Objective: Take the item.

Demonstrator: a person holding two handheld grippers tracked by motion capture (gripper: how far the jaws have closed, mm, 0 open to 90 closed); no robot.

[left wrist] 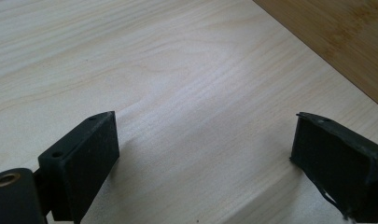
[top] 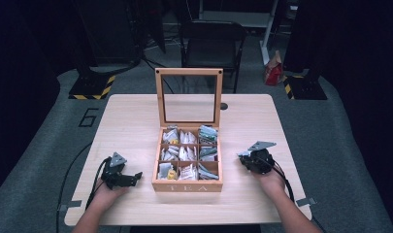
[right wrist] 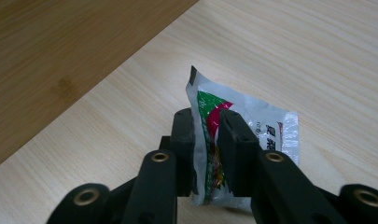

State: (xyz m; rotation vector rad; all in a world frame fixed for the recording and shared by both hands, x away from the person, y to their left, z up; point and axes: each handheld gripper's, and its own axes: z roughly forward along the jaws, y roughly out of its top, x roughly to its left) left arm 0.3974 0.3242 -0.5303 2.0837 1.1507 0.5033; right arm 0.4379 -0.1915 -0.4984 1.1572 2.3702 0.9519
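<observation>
A wooden tea box point(top: 187, 185) stands mid-table with its glass lid point(top: 188, 97) upright and packets in its compartments. My right gripper point(top: 243, 156) is low over the table to the right of the box. In the right gripper view a white sachet point(right wrist: 266, 126) with green and red print stands on edge on the table between the jaws of my right gripper point(right wrist: 206, 116); a small gap shows between the pads, which do not squeeze it. To the left of the box my left gripper point(top: 136, 177) lies low, and its jaws point(left wrist: 203, 135) stand wide apart over bare wood.
The box's side wall point(left wrist: 345, 37) is close to the left gripper, and the same box's wall point(right wrist: 51, 60) runs beside the right one. Beyond the table stand a dark chair point(top: 211, 43) and a red bag point(top: 273, 73) on the floor.
</observation>
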